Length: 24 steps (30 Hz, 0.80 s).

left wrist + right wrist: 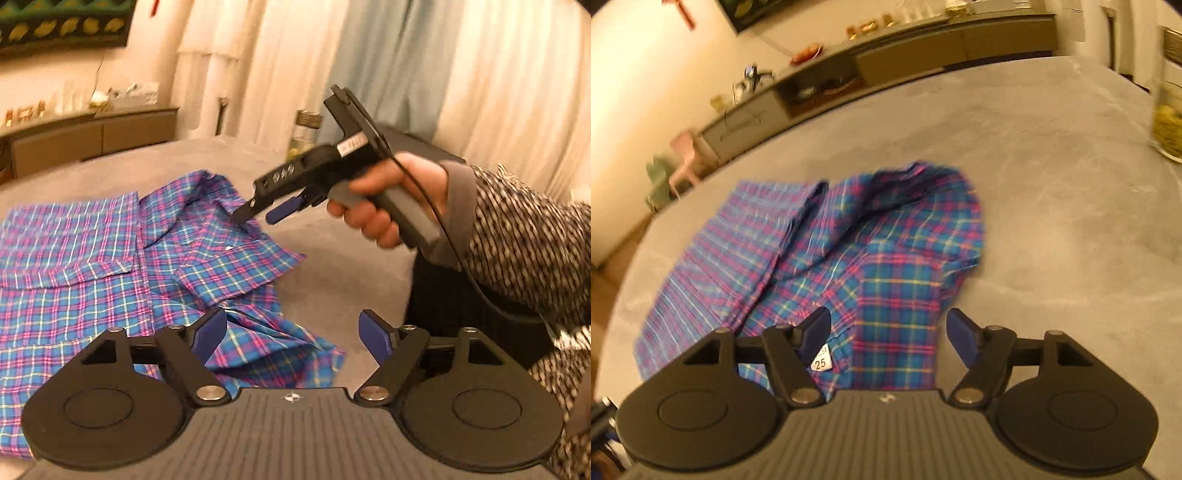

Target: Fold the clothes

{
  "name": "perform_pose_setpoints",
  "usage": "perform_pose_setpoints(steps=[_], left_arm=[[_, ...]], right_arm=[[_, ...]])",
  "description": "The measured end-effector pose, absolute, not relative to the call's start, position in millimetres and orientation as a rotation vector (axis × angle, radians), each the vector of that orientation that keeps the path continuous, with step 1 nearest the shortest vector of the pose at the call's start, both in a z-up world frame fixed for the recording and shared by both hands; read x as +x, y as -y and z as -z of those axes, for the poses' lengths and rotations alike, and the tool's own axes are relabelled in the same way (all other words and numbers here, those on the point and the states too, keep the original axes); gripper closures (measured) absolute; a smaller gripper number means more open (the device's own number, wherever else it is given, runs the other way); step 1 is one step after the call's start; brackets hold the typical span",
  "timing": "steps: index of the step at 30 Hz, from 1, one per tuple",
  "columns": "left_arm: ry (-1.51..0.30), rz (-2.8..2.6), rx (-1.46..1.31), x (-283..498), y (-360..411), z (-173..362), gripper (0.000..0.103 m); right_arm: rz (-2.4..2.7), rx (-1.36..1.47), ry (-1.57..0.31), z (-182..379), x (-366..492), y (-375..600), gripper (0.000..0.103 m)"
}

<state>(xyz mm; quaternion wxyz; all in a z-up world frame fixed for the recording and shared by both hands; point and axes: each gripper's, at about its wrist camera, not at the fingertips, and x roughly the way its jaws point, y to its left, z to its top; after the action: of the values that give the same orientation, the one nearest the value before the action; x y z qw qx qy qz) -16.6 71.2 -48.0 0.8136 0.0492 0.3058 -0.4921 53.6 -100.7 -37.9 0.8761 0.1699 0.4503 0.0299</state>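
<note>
A blue and pink plaid shirt [110,258] lies crumpled on the grey table [332,240], partly folded, with a sleeve bunched at the near edge. My left gripper [293,334] is open just above that bunched cloth, and nothing is pinched between its blue pads. A hand holds my right gripper [260,216] over the collar area, its fingers apart and one tip at the fabric. In the right wrist view the shirt [879,251] spreads below my right gripper [888,332], which is open above the cloth. A white size tag [820,362] shows beside its left finger.
A glass jar [1167,122] stands at the table's far right. A long sideboard [923,48] with small items runs along the wall, and a pink chair [685,162] sits beyond the table. Pale curtains [406,74] hang behind. A patterned sleeve [524,240] comes in from the right.
</note>
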Motion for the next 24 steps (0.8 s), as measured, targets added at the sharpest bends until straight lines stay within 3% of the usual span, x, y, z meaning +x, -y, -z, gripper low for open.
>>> perform_pose_setpoints(steps=[1,2,3,4,5,9,10,12,13,14,18,22,24], left_arm=[[-0.681,1.037,0.097,-9.8,-65.8,51.7,0.023],[-0.710,1.025,0.096,-4.3,-60.5,55.2,0.023],[-0.734,1.006,0.103,1.5,-53.5,59.2,0.023],[-0.750,0.984,0.110,7.0,-46.4,63.1,0.023],[-0.757,0.975,0.108,10.6,-41.9,65.0,0.024],[-0.740,1.025,0.044,12.5,-35.5,62.6,0.024],[-0.737,1.046,0.030,11.8,-33.6,62.5,0.023],[-0.745,1.066,0.028,10.8,-26.0,66.5,0.023],[-0.750,1.073,0.030,10.3,-22.0,68.9,0.023],[-0.755,1.075,0.030,10.2,-18.4,71.1,0.023],[-0.752,1.056,0.038,15.8,-3.2,75.6,0.023],[-0.734,1.039,0.050,23.4,7.0,71.3,0.023],[-0.734,1.050,0.076,24.8,18.4,68.7,0.023]], right_arm=[[-0.055,0.321,-0.944,42.6,57.8,93.5,0.045],[-0.034,0.275,-0.942,46.3,61.6,86.5,0.067],[-0.015,0.233,-0.934,49.1,64.8,79.9,0.078],[-0.006,0.209,-0.903,47.4,64.5,75.6,0.094],[-0.013,0.219,-0.871,43.2,61.5,75.1,0.100],[-0.128,0.563,-0.677,27.6,18.3,134.5,0.100],[-0.145,0.665,-0.642,30.3,4.3,155.8,0.100],[-0.135,0.832,-0.664,48.1,-14.8,193.1,0.083],[-0.103,0.896,-0.705,60.5,-21.7,209.1,0.059],[-0.017,0.932,-0.728,69.2,-30.4,221.4,0.054],[0.108,0.978,-0.735,73.7,-45.2,236.4,0.055],[0.065,0.955,-0.741,66.7,-34.3,229.2,0.034],[0.052,0.966,-0.752,65.1,-23.8,225.8,0.030]])
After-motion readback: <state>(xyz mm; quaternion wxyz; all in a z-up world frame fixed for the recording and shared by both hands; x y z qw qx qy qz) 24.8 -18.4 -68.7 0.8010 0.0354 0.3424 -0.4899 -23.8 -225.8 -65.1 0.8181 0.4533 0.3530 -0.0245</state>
